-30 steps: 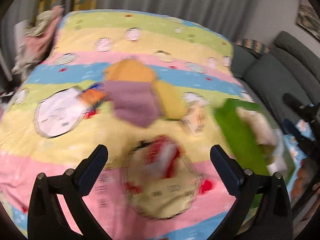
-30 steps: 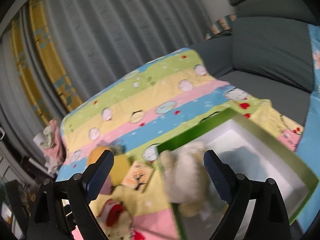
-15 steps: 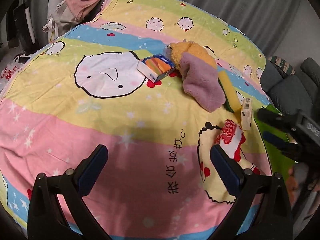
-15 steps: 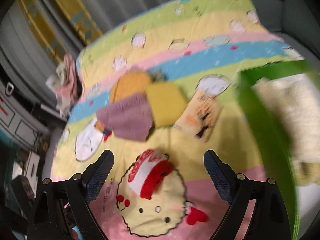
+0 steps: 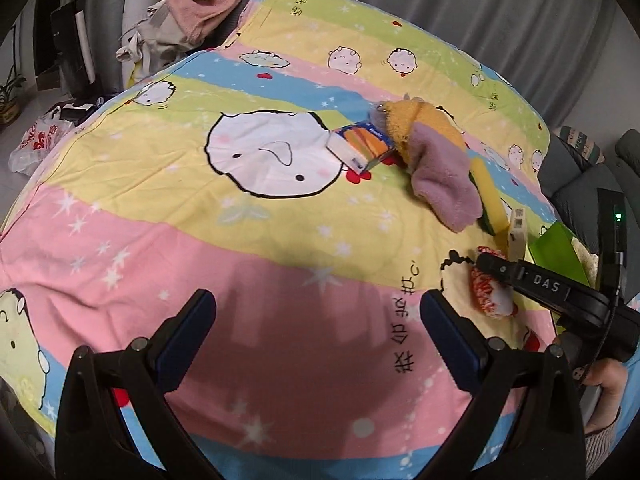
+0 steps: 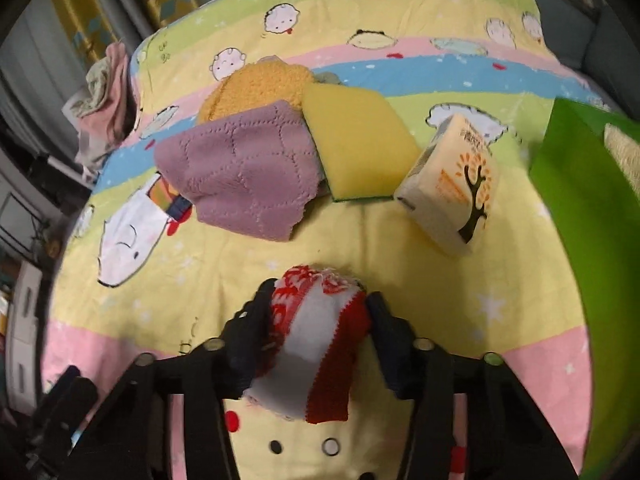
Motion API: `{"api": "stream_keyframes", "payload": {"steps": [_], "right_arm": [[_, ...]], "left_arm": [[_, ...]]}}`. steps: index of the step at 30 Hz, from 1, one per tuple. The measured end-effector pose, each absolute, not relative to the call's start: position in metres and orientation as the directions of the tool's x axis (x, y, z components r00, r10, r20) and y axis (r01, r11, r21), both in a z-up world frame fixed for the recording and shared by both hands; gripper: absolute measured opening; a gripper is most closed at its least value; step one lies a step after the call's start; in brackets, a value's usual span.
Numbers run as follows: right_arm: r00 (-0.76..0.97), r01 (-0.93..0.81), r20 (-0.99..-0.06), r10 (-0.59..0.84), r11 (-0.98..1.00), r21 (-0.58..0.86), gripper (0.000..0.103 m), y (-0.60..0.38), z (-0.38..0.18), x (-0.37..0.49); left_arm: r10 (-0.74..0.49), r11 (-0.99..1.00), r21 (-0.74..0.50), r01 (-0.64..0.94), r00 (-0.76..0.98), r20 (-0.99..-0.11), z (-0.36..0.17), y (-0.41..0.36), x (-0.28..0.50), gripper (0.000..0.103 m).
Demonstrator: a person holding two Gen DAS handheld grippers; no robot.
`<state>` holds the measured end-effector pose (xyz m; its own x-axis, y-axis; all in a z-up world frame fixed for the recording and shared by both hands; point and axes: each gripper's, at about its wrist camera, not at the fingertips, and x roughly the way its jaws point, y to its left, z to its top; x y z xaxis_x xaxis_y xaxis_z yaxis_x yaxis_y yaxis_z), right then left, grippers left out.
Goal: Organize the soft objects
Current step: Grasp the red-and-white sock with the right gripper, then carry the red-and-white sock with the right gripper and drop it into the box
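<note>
My right gripper (image 6: 318, 300) is shut on a red and white cloth (image 6: 316, 344) lying on the blanket; the cloth also shows in the left wrist view (image 5: 490, 292) under the right gripper. Beyond it lie a purple quilted cloth (image 6: 244, 172), an orange fuzzy cloth (image 6: 256, 84), a yellow sponge (image 6: 356, 140) and a cream tissue pack (image 6: 452, 188). A green box (image 6: 580, 208) stands at the right with a cream plush (image 6: 624, 152) inside. My left gripper (image 5: 316, 316) is open and empty above the pink stripe of the blanket.
A striped cartoon blanket (image 5: 160, 216) covers the bed. A small blue and orange box (image 5: 360, 146) lies beside the orange cloth. Clothes (image 5: 192, 4) are piled past the far left corner. A grey sofa (image 5: 592, 176) is at the right.
My right gripper has dropped onto the red and white cloth and closed on it. My left gripper has pulled back and left, staying open.
</note>
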<state>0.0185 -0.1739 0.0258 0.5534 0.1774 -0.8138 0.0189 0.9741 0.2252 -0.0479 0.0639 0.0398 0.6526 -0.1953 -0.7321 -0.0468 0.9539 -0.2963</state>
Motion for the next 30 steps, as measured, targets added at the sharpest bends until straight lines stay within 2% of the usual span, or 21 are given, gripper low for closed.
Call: {"api": "stream_keyframes", "payload": {"steps": [2, 4, 7, 10, 12, 16, 17, 20, 22, 24, 26, 30], "right_arm": [[0.562, 0.009, -0.809, 0.172, 0.977, 0.213, 0.040, -0.173, 0.028, 0.017], [0.568, -0.016, -0.802, 0.187, 0.976, 0.217, 0.040, -0.171, 0.033, 0.012], [0.543, -0.128, -0.769, 0.337, 0.939, 0.321, 0.040, -0.159, 0.044, 0.000], [0.513, -0.230, -0.759, 0.401, 0.916, 0.328, 0.040, -0.139, 0.049, -0.011], [0.490, -0.274, -0.765, 0.417, 0.907, 0.319, 0.047, -0.128, 0.047, -0.013], [0.483, -0.278, -0.790, 0.379, 0.921, 0.272, 0.072, -0.123, 0.043, -0.015], [0.496, -0.269, -0.780, 0.383, 0.921, 0.281, 0.072, -0.127, 0.047, -0.017], [0.514, -0.250, -0.740, 0.433, 0.901, 0.354, 0.072, -0.140, 0.056, -0.020], [0.504, -0.216, -0.721, 0.475, 0.878, 0.428, 0.072, -0.153, 0.057, -0.020], [0.472, -0.172, -0.720, 0.508, 0.854, 0.491, 0.066, -0.161, 0.050, -0.016], [0.454, -0.149, -0.716, 0.530, 0.837, 0.526, 0.051, -0.164, 0.043, -0.015], [0.394, -0.110, -0.731, 0.557, 0.818, 0.564, 0.045, -0.163, 0.024, -0.009]], "left_arm": [[-0.187, 0.957, -0.285, -0.045, 0.658, -0.730, 0.041, 0.065, -0.049, 0.102], [-0.173, 0.961, -0.271, -0.048, 0.664, -0.728, 0.041, 0.067, -0.051, 0.102], [-0.177, 0.959, -0.279, -0.051, 0.661, -0.729, 0.040, 0.069, -0.051, 0.102], [-0.214, 0.946, -0.321, -0.049, 0.650, -0.729, 0.039, 0.071, -0.051, 0.101], [-0.227, 0.942, -0.333, -0.042, 0.649, -0.726, 0.040, 0.069, -0.052, 0.101], [-0.280, 0.928, -0.373, -0.009, 0.644, -0.712, 0.042, 0.062, -0.054, 0.098], [-0.304, 0.920, -0.391, 0.006, 0.640, -0.706, 0.043, 0.060, -0.054, 0.097], [-0.388, 0.891, -0.450, 0.057, 0.609, -0.692, 0.041, 0.048, -0.054, 0.086], [-0.457, 0.865, -0.492, 0.102, 0.568, -0.685, 0.037, 0.038, -0.052, 0.073], [-0.498, 0.848, -0.512, 0.136, 0.532, -0.684, 0.034, 0.026, -0.051, 0.065], [-0.514, 0.845, -0.508, 0.166, 0.512, -0.688, 0.032, 0.015, -0.051, 0.056], [-0.554, 0.825, -0.527, 0.204, 0.473, -0.685, 0.026, -0.001, -0.046, 0.030]]}}
